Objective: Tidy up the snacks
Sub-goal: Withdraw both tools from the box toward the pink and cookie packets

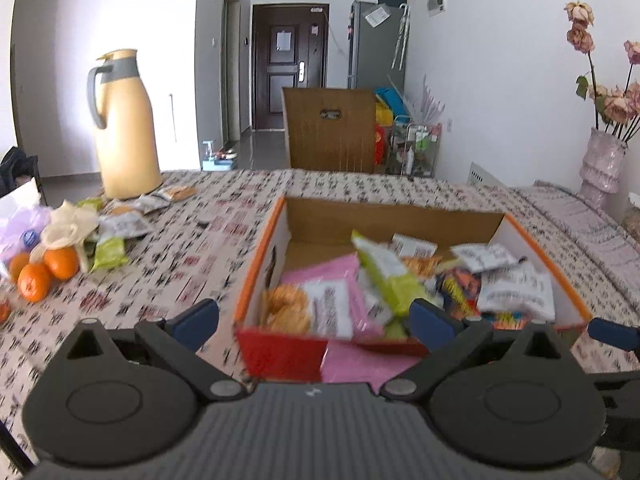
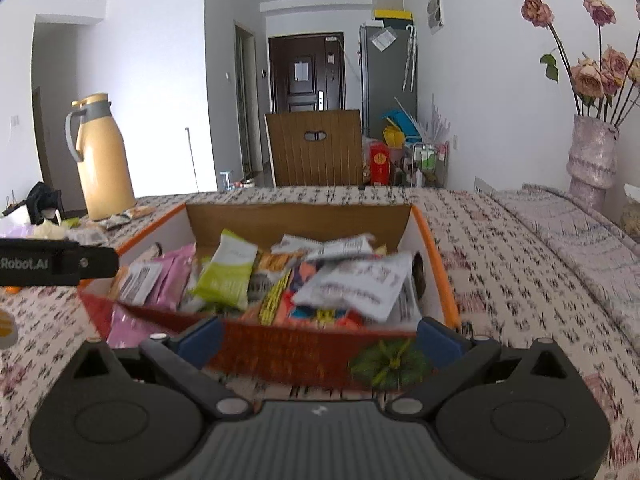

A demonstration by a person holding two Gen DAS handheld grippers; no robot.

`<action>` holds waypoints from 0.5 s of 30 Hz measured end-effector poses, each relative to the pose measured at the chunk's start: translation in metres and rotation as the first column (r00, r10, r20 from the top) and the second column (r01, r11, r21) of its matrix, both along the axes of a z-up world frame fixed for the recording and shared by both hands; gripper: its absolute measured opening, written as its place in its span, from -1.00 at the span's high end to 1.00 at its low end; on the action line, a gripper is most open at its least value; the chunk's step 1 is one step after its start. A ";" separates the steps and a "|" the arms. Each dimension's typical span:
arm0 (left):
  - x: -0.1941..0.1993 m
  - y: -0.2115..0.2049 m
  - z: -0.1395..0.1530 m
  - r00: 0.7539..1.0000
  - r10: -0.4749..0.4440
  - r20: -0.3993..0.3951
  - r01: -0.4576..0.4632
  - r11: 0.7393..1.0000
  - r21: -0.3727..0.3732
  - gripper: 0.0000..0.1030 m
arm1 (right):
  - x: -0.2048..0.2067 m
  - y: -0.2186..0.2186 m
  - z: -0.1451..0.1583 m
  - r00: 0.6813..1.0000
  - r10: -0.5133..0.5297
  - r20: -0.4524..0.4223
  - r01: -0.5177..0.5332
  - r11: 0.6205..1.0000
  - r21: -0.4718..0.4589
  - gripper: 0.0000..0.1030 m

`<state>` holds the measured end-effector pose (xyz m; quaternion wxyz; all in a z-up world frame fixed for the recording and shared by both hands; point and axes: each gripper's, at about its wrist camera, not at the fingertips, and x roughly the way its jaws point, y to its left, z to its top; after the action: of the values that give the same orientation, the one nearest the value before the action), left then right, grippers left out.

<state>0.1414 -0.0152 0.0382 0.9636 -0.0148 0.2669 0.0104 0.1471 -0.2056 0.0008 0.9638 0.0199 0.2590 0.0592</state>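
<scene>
White walls and a dark wooden door (image 1: 290, 64) close off the room beyond the bench (image 1: 192, 240), which wears a pale cloth printed with small dark and red motifs.

Far off to the left of the left claw (image 1: 316, 316) lie three round oranges (image 1: 40, 272), touching a heap of loose green and white snack packets (image 1: 116, 220). Behind that heap stands a tall cream-yellow thermos jug with a grey handle (image 1: 120, 124). Straight ahead of the left claw sits the open cardboard box with an orange rim and red front wall (image 1: 280, 352), its front wall between the blue-padded fingers (image 1: 198, 318); these stand wide apart and grip nothing. Inside the box, snack packets are piled loosely: a pink packet (image 1: 332, 280) at the left, a lime-green packet (image 1: 384, 272) tilted in the middle, white printed packets (image 1: 516, 288) at the right.

The right claw (image 2: 320, 334) also faces the box's front wall, spread wide and empty. Beyond the box is a brown wooden chair back (image 2: 316, 148), and far to the right a pink textured vase of dried roses (image 2: 592, 160).
</scene>
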 end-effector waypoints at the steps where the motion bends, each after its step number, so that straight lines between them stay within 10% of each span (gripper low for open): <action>1: -0.005 0.003 -0.003 1.000 0.002 -0.008 -0.002 1.000 -0.001 -1.00 | -0.004 0.001 -0.002 1.000 0.000 -0.009 0.000 1.000 0.001 -1.00; 15: -0.048 0.029 -0.041 0.996 0.014 -0.082 -0.015 1.000 -0.002 -1.00 | -0.044 0.010 -0.025 0.996 0.002 -0.084 -0.002 1.000 -0.007 -1.00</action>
<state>0.0933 0.0136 -0.0033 0.9516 -0.0176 0.3063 0.0177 0.1028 -0.1961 -0.0245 0.9521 0.0186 0.2995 0.0583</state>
